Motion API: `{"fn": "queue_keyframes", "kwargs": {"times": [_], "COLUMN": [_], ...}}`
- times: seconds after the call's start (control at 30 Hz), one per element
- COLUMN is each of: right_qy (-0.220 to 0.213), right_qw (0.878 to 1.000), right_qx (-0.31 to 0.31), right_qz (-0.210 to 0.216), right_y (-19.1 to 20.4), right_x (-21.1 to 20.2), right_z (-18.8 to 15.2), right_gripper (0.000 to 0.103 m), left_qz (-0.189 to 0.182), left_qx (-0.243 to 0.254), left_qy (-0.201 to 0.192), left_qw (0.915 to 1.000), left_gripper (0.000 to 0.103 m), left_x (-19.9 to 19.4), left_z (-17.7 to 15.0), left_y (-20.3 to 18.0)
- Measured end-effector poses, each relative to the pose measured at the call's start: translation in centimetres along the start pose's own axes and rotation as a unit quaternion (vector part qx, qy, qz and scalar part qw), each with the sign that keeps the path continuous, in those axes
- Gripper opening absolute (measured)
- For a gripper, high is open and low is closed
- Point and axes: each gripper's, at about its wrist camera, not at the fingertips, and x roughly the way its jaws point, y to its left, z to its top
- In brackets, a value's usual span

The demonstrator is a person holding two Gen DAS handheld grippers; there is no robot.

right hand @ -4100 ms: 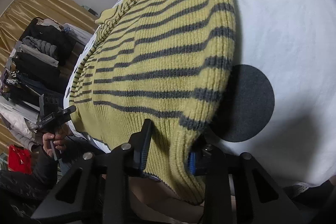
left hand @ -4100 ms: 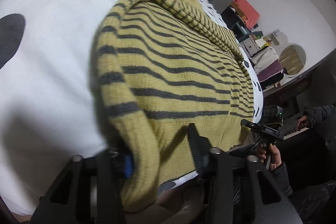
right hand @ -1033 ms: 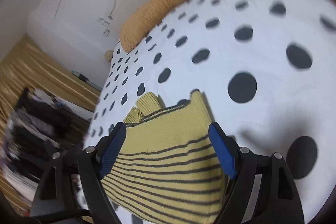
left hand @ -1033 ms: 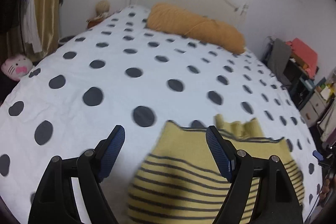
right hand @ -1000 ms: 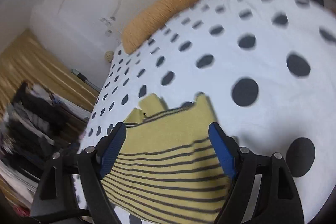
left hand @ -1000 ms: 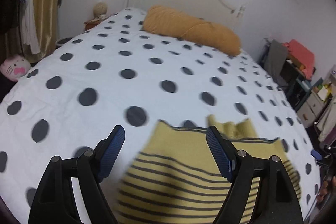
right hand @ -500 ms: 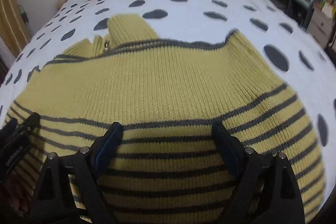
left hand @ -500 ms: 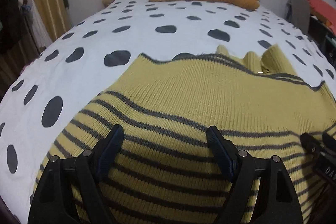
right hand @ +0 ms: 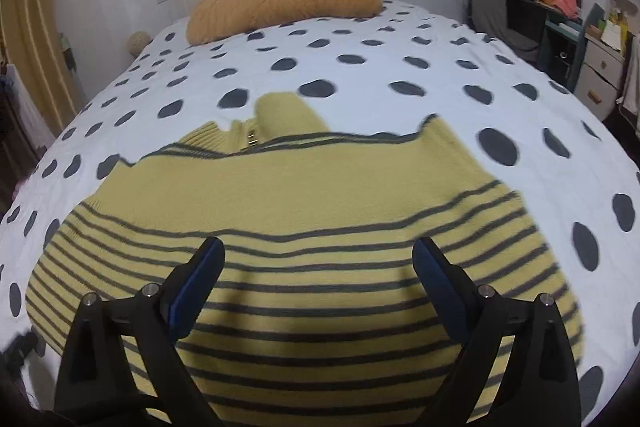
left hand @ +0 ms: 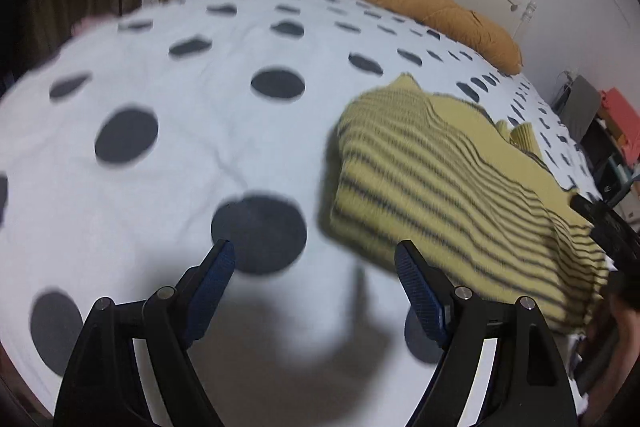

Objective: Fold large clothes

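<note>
Sweater (right hand: 304, 211) lay folded on the bed (right hand: 400, 43); left gripper (left hand: 312, 267) had swung beside it, gaping and empty; right gripper (right hand: 318, 267) above it, jaws opening, nothing between; next fold pending

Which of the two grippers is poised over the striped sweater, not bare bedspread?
The right gripper: striped sweater fills the gap between its opening fingers. The left gripper frames only dotted bedspread, with the sweater off to its side.
</note>
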Motion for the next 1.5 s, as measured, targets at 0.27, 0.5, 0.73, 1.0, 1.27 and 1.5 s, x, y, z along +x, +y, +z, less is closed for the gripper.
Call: {"fn": "queue_keyframes", "kwargs": {"times": [0.27, 0.5, 0.73, 1.0, 1.27, 1.5], "right_qy": [-0.012, -0.022, -0.021, -0.036, 0.006, -0.012], "right_qw": [0.999, 0.999, 0.999, 0.991, 0.975, 0.987], "right_qx": [-0.043, -0.025, -0.029, -0.082, -0.118, -0.065], "right_qz": [0.010, 0.003, -0.005, -0.101, -0.187, -0.150], "right_y": [3.6, 1.6, 0.9, 3.5, 2.7, 0.0], "right_x": [-1.7, -3.2, -3.4, -0.7, 3.9, 2.6], "right_z": [0.0, 0.9, 0.9, 2.7, -1.4, -0.8], "right_gripper": [0.095, 0.095, 0.095, 0.096, 0.099, 0.100], "left_qz": [-0.205, -0.275, -0.304, -0.328, -0.304, -0.293], "left_qx": [-0.016, -0.149, -0.292, -0.326, -0.255, -0.248], "left_qy": [0.072, 0.049, 0.008, 0.001, -0.010, -0.011], "left_qw": [0.9760, 0.9484, 0.9066, 0.8866, 0.9178, 0.9233], "left_gripper": [0.089, 0.094, 0.095, 0.097, 0.065, 0.049], "left_x": [2.2, 4.0, 6.9, 8.2, 7.7, 7.6], "left_z": [-1.8, -1.0, 1.6, 3.7, 4.8, 5.2], "left_y": [-2.0, 0.5, 2.5, 3.0, 1.5, 1.3]}}
